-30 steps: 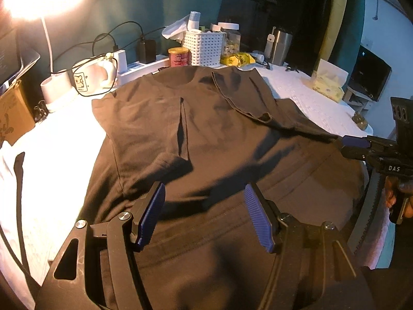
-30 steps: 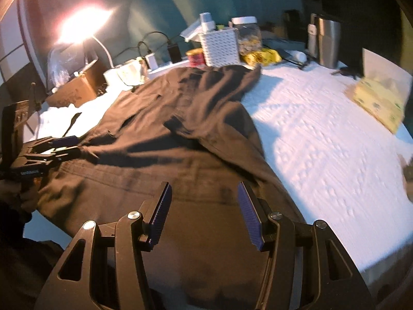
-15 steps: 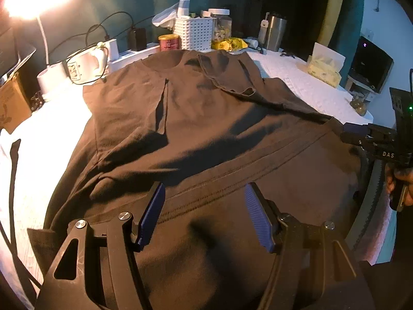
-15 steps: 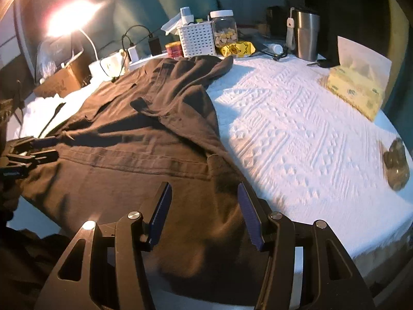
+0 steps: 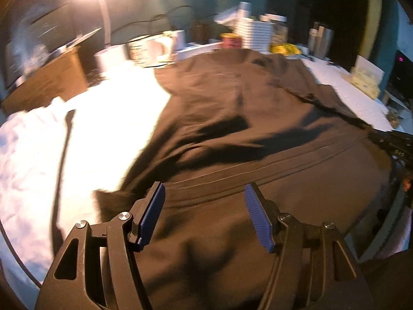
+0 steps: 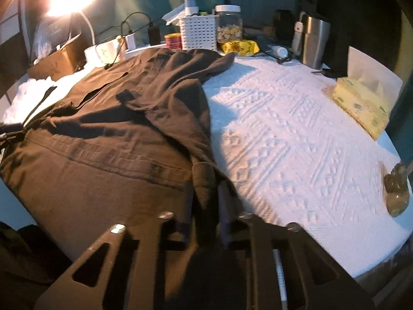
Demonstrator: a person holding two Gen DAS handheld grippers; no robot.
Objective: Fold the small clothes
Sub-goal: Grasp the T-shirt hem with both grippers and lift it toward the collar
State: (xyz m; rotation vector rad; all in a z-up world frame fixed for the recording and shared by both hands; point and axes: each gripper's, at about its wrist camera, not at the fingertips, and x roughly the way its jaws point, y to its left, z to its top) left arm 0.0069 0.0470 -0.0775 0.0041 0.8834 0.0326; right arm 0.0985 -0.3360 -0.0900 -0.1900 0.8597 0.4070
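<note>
"Where did the shirt [image 6: 108,134] lie?" asked the first.

"Spread across the white cloth of the table [image 6: 296,134], its collar end toward the white basket [image 6: 198,33] at the far side and its hem hanging over the near edge," said the second. "One sleeve was turned in over the chest, well short of the basket."

"And the tongs?"

"The right tongs [image 6: 206,206] were closed on a bunch of the shirt's hem corner at the near edge; a roll of fabric stood up between them. The left tongs [image 5: 205,217] were wide open above the hem at the opposite corner, gripping nothing. Whether they touched the cloth could not be told, since that picture was blurred."

"What could have gone wrong from there?"

"Probably an uneven fold. With only one corner held, a lift toward the basket would have dragged the hem askew and pulled the turned-in sleeve loose. The right tongs seemed to hold a thick bunch rather than a flat edge, so it might have slipped out or carried a crease into the fold."

"Anything near the basket at risk?"

"The jar [image 6: 228,23] and the red tin [image 6: 173,40] stood just beside the collar; a hard swing of cloth might have knocked them."
</note>
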